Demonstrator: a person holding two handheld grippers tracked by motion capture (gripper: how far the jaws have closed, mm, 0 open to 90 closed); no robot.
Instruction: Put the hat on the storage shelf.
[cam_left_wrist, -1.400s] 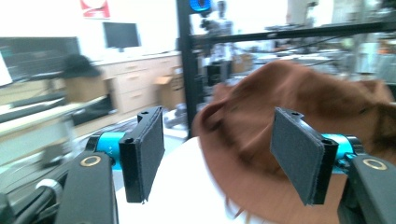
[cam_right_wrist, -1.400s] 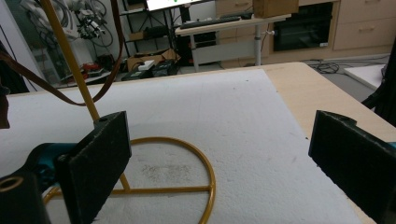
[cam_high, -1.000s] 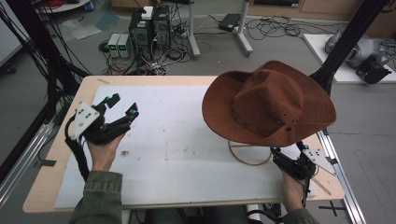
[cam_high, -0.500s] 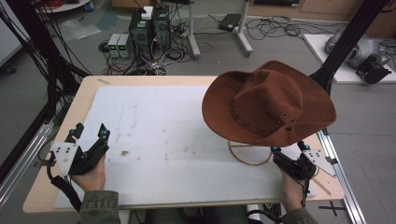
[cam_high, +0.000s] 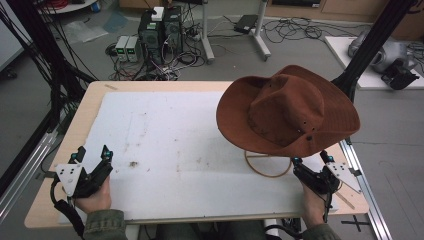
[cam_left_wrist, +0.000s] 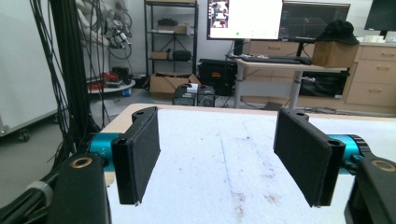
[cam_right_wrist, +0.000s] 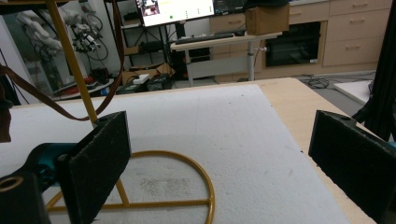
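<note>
Around you is a lab floor strewn with cables, with computer boxes (cam_high: 150, 30) standing beyond the far edge of the surface (cam_high: 90, 107) and a monitor (cam_left_wrist: 245, 18) lit at the back of the room. The surface is a wooden top covered by a white sheet (cam_high: 170, 135) that carries a few dark smudges.

Your hat (cam_high: 287, 110) sits on the right half, brown and wide-brimmed, perched on a yellow wire stand (cam_high: 267, 165) whose round base ring lies flat on the sheet. The hat tilts, its brim hanging lower on the near side. In the right gripper view the ring (cam_right_wrist: 187, 186) lies just ahead of the jaws and the stand's upright rod (cam_right_wrist: 74, 65) rises at the left.

Your right gripper (cam_high: 312, 162) rests at the near right corner, just beside the ring and under the near edge of the brim. Its jaws stand wide apart with nothing between them; the pads (cam_right_wrist: 100, 158) touch neither ring nor hat.

Your left gripper (cam_high: 92, 155) is at the near left corner, well apart from the hat, held low over the sheet in your left hand (cam_high: 95, 197). Its jaws are parted too, and the left gripper view shows bare sheet between the two black pads (cam_left_wrist: 140, 154). Its cable (cam_high: 65, 212) trails down past your sleeve (cam_high: 102, 227).
</note>
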